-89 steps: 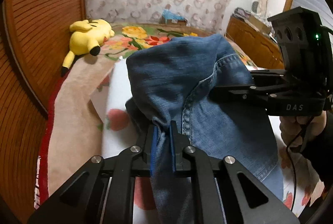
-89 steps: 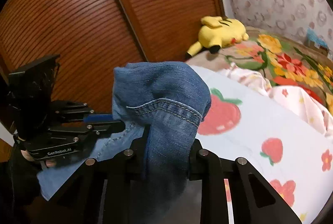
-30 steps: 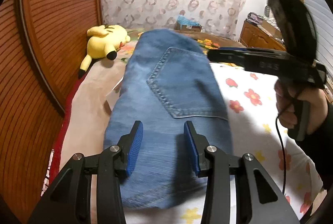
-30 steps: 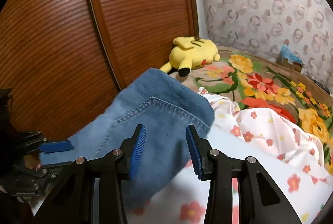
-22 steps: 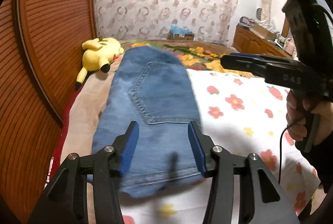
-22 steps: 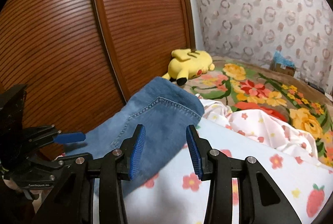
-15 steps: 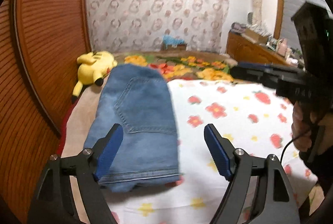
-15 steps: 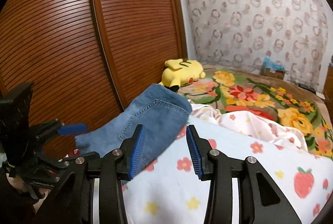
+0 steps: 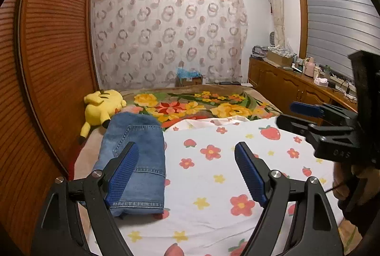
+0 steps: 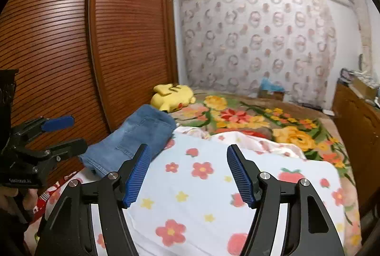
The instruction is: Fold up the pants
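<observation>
Folded blue jeans [image 9: 137, 156] lie flat on the left side of the bed, back pocket up; the right wrist view shows the jeans [image 10: 133, 137] too. My left gripper [image 9: 186, 170] hovers open above the bed, nothing between its blue pads, its left fingertip [image 9: 123, 168] in front of the jeans. My right gripper [image 10: 187, 170] is back over the white flowered sheet [image 10: 201, 187], its jaws still opening and empty. Each gripper shows in the other's view: the right gripper [image 9: 306, 111] at the right edge, the left gripper [image 10: 59, 132] at the left.
A yellow plush toy [image 9: 102, 106] lies beyond the jeans by the slatted wooden wardrobe [image 9: 47, 65]. A flowered blanket [image 9: 201, 106] covers the far bed. A wooden cabinet [image 9: 296, 89] with clutter runs along the right. A hand [image 9: 351, 182] holds the right gripper's handle.
Both grippers let go of the jeans, opened wider and drew back and up from them. The jeans now rest folded on the bed.
</observation>
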### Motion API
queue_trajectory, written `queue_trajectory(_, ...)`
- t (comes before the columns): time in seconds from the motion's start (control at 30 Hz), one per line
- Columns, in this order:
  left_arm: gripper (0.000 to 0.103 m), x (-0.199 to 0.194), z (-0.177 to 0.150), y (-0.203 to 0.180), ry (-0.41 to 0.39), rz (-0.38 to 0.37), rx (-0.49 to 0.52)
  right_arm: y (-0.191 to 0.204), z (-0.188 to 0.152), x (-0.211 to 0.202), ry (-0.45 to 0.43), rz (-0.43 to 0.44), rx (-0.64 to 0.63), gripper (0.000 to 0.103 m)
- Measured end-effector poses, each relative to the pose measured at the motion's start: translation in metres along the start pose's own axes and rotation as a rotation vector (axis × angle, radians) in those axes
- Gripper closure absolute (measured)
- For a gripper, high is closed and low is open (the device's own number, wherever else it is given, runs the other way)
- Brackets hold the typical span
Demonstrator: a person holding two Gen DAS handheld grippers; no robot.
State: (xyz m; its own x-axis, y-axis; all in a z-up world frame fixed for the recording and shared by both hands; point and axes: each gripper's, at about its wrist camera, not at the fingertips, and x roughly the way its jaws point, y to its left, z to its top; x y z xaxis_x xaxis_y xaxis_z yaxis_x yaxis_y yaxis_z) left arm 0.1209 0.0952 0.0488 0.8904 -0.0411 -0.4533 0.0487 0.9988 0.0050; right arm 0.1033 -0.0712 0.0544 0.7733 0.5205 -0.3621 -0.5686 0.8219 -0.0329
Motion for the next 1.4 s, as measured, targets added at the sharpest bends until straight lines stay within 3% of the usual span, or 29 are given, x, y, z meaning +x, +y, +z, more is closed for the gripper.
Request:
queue_trajectory(0.27,0.02,-0.02,0.002,-0.038,-0.023,-0.054,0.015,0.014,-0.017,-0.064,-0.043,-0.093,0.038,0.034)
queue_trajectory(0.57,0.02,-0.036,-0.003,-0.067,-0.035,-0.052,0.024,0.031,-0.027,-0.108,-0.085,-0.219,0.098,0.034)
queue_trajectory(1.4,0.02,-0.039,-0.006,-0.072,-0.023,-0.056,0.014,0.05,-0.027,-0.102,-0.098,-0.256,0.121,0.034)
